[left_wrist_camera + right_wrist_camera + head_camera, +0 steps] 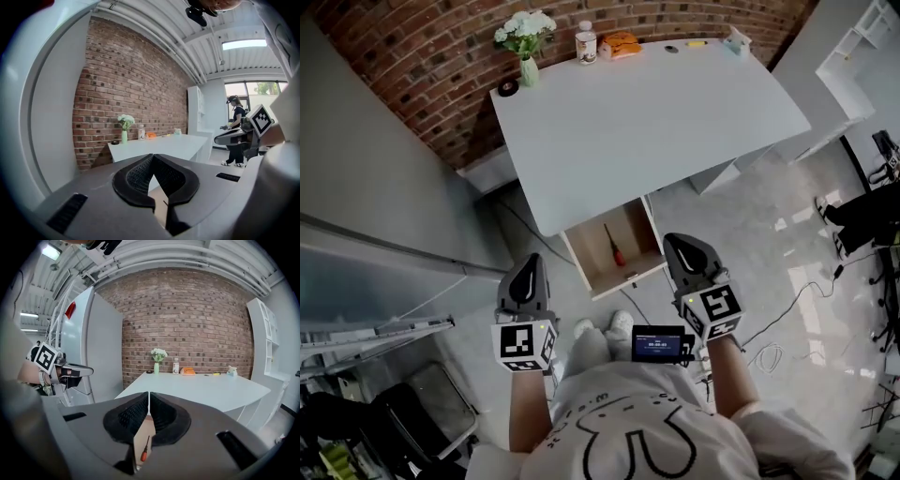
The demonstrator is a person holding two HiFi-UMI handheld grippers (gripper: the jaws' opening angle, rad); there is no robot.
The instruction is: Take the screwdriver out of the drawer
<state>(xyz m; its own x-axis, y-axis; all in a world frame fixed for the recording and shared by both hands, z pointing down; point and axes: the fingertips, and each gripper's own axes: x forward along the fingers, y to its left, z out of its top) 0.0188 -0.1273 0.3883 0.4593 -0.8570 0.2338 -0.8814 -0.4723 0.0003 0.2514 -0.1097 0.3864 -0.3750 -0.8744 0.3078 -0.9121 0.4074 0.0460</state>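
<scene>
The screwdriver (615,246), with a red handle and dark shaft, lies in the open wooden drawer (587,264) pulled out from under the white table (656,122). In the right gripper view the screwdriver (145,451) shows below the shut jaws. My left gripper (531,261) hangs left of the drawer, shut and empty. My right gripper (674,241) hangs just right of the drawer's front corner, shut and empty. Both sit above the floor, apart from the drawer. The left gripper (152,157) points toward the table; the right gripper (149,394) points at the drawer.
On the table's far edge stand a vase of flowers (525,42), a bottle (586,42), an orange object (621,44) and small items. A grey partition (366,187) is at the left. Cables (769,356) lie on the floor at the right. A person (234,131) stands beyond the table.
</scene>
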